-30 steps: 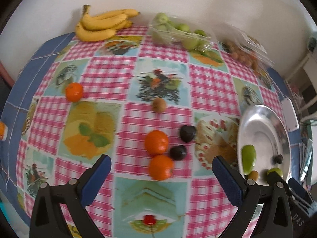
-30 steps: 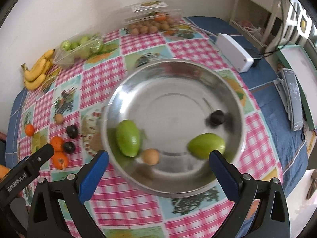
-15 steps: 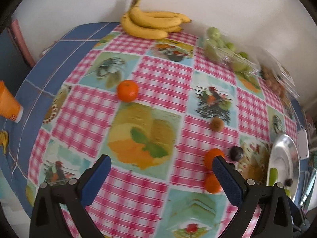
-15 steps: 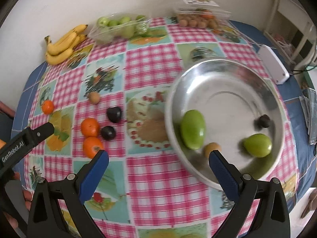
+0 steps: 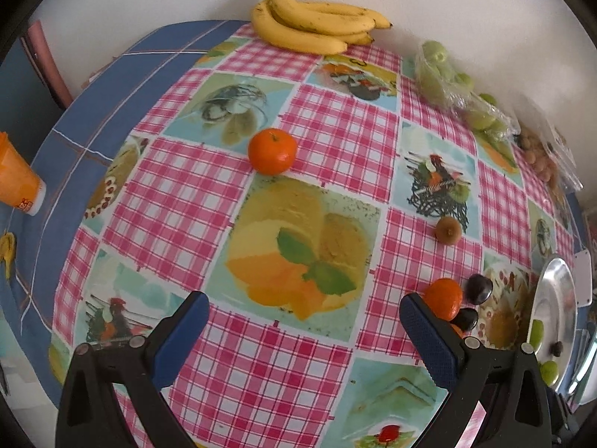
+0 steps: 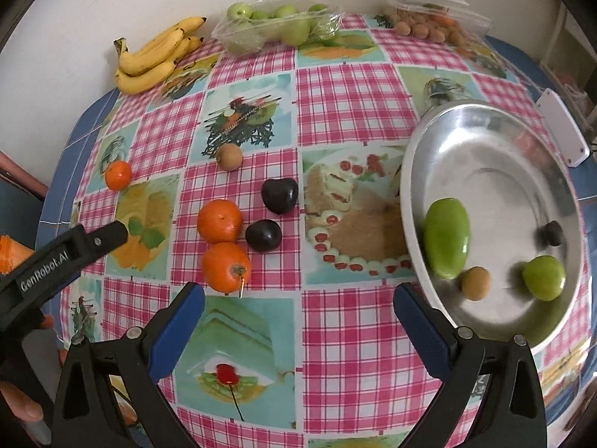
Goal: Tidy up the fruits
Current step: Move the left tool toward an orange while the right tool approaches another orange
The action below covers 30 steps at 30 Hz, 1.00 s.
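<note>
Both grippers are wide open and empty: our left gripper hangs over the printed tablecloth, our right gripper sits low just short of the fruit cluster. Nearest the right fingers we see two oranges touching each other, with two dark plums just beside them toward the bowl. The steel bowl sits to the right and already holds a long green fruit, a round green one, a small brown fruit and a small dark one. Further out, a brown kiwi-like fruit and a lone orange lie well apart from the cluster; the lone orange sits ahead of the left fingers, slightly left of centre. At the far wall: bananas, a bag of green apples, and a clear box of small brown fruits. We judge the step as picking the next loose fruit for the bowl, roughly partway through, six pieces left on the cloth. Next move, as we read it: left goes forward to straddle the lone orange and closes gently, or right takes the near orange. Risk: round fruit rolls off if one finger touches first.
</note>
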Each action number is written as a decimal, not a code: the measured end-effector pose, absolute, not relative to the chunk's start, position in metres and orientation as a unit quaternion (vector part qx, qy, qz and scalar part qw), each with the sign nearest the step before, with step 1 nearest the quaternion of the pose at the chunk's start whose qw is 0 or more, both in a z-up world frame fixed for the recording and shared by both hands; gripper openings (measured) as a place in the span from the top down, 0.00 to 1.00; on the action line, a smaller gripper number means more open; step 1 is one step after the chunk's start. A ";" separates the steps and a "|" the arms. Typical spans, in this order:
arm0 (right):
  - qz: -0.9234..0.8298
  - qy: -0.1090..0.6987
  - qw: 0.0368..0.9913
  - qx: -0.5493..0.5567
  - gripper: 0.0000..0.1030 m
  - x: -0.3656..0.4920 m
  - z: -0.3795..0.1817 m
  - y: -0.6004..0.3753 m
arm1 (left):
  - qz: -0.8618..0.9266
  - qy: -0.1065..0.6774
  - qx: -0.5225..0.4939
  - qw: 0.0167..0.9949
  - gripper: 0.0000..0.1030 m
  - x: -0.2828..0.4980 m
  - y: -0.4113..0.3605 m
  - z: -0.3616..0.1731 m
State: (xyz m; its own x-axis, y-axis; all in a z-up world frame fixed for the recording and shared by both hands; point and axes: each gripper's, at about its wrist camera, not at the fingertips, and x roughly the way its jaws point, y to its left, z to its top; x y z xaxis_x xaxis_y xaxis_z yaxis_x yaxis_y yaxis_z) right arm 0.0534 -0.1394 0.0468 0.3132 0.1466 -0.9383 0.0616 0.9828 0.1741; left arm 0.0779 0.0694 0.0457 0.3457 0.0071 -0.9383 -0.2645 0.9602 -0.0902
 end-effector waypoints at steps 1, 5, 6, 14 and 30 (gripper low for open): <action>0.026 0.587 0.805 0.089 0.02 0.055 0.045 -0.139 | 0.082 0.567 -0.112 0.812 0.00 0.078 0.068 0.045; 0.034 0.589 0.802 0.095 0.02 0.059 0.039 -0.139 | 0.074 0.570 -0.115 0.810 0.00 0.081 0.061 0.041; 0.038 0.586 0.802 0.103 0.02 0.059 0.039 -0.140 | 0.071 0.570 -0.118 0.810 0.00 0.080 0.060 0.040; 0.028 0.563 0.819 0.107 0.02 0.062 0.048 -0.149 | 0.055 0.559 -0.129 0.817 0.00 0.083 0.056 0.040; 0.038 0.573 0.815 0.078 0.02 0.067 0.041 -0.128 | 0.085 0.593 -0.143 0.788 0.00 0.086 0.068 0.016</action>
